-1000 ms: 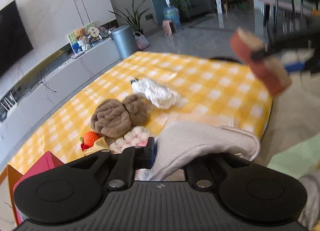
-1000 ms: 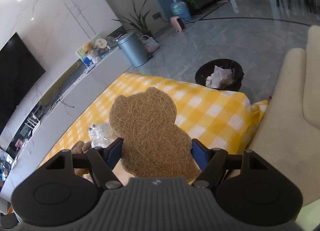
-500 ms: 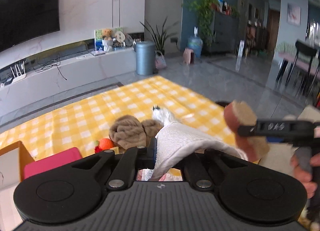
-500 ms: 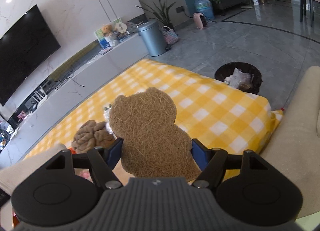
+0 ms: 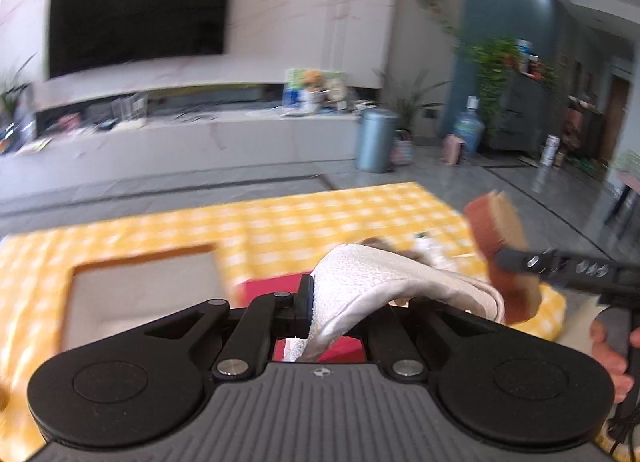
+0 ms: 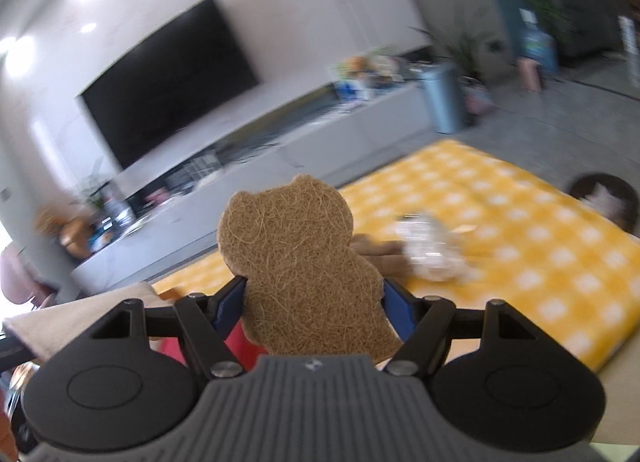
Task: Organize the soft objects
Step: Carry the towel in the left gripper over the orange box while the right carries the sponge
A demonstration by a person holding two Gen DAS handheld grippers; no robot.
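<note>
My left gripper [image 5: 318,304] is shut on a white terry cloth [image 5: 380,282], which drapes to the right over its fingers above the yellow checked tablecloth [image 5: 320,218]. My right gripper [image 6: 314,304] is shut on a bear-shaped brown fibre sponge [image 6: 300,262], gripped by its sides and standing upright. From the left wrist, that sponge [image 5: 500,246] shows edge-on at the right, red-brown on one face, with a person's hand [image 5: 606,350] on the handle. A brown plush [image 6: 378,254] lies on the table behind the sponge.
An open wooden box [image 5: 144,294] with an orange rim sits on the table at the left, a red block [image 5: 268,288] beside it. A crinkled clear bag [image 6: 428,250] lies mid-table. A dark waste bin [image 6: 604,202] stands past the table's far right edge.
Both grippers have risen and swung left with their loads still held. The wooden box has come into the left wrist view, and the plush pile has slid behind the cloth.
</note>
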